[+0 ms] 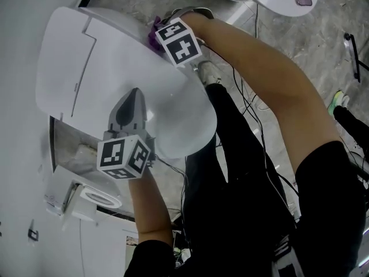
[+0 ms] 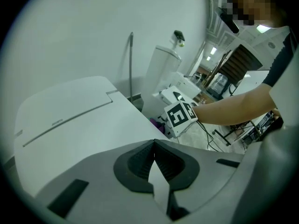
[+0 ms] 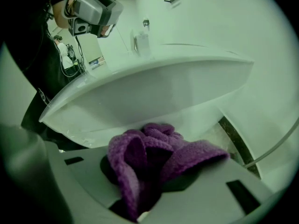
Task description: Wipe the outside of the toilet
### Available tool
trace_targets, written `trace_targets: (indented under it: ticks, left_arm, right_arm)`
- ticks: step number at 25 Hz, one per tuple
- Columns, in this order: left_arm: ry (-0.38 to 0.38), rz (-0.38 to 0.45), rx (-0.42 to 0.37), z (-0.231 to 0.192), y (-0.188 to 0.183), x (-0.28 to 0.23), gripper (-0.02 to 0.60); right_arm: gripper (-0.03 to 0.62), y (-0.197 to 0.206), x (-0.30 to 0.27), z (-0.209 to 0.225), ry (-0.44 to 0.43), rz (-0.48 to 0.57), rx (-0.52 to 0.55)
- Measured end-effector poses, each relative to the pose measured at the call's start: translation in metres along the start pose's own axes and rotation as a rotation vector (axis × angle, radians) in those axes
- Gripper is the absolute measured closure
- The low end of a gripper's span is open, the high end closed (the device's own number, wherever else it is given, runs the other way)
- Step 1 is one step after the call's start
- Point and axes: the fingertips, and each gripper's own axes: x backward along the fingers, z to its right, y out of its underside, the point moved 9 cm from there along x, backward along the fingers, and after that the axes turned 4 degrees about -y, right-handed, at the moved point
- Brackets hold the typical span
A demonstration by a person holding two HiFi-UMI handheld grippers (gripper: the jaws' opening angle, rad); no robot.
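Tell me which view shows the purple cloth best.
Right gripper view: the purple cloth fills the foreground, bunched between the jaws, in front of the toilet. Head view shows just a purple sliver at the toilet's edge. Left gripper view shows a small distant patch.

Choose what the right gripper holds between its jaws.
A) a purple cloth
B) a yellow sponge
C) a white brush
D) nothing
A: in the right gripper view the right gripper is shut on a bunched purple cloth, held close to the white outside of the toilet.
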Motion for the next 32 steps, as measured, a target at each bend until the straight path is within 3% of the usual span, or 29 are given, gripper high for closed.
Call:
trace_targets:
  ticks: [4,7,10,26,32]
  left_arm:
    - [0.054,-0.021,0.019,0.005,0.013,-0.003,0.574]
    - [0.077,-0.028,-0.040,0.013,0.019,-0.008,0.574]
    - [0.114,-0.053,-0.094,0.019,0.031,-0.017,0.574]
    - [0.242,-0.136,-0.222,0.077,0.099,-0.012,0.574]
    - [0.261,-0.144,-0.243,0.095,0.114,-0.008,0.574]
  right_arm:
    - [0.480,0.011,-0.007,-0.034,-0.051,-0.011,0.013]
    - [0.480,0.019,-0.012,-0.056,-0.040,0.002,-0.001]
    - [0.480,0.027,-0.016,-0.073,-0.011,0.027,-0.083]
    - [0.487,0.046,-0.022,-0.178,0.035,0.056,-0.252]
    - [0.487,0.046,-0.027,-0.214,-0.009,0.001,-0.214]
